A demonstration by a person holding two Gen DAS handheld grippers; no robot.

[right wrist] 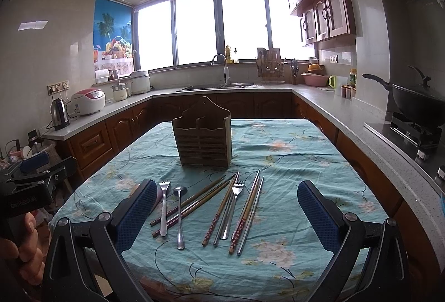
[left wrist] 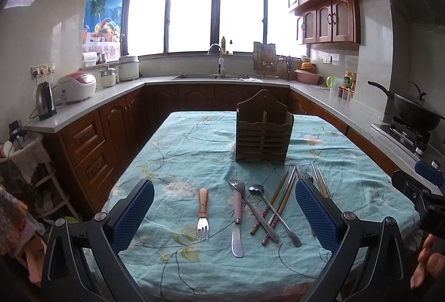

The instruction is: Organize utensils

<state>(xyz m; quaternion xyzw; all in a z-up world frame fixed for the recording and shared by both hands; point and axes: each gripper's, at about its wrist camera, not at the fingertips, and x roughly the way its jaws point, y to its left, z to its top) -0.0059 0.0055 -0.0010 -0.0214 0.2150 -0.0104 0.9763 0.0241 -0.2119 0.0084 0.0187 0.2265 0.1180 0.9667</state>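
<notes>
Both grippers, left [left wrist: 224,208] and right [right wrist: 224,207], hover spread and empty above loose forks, spoon, knife and overlapping chopsticks [right wrist: 244,211] on the floral-clothed bench [right wrist: 292,151], before the slatted brown wooden caddy [right wrist: 202,135]. Crossed pieces risk double grabs; the wrinkled cloth may snag.

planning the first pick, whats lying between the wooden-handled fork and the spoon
In the left wrist view, the pink-handled knife lies between the wooden-handled fork and the spoon, with a steel fork angled across beside it.
</notes>
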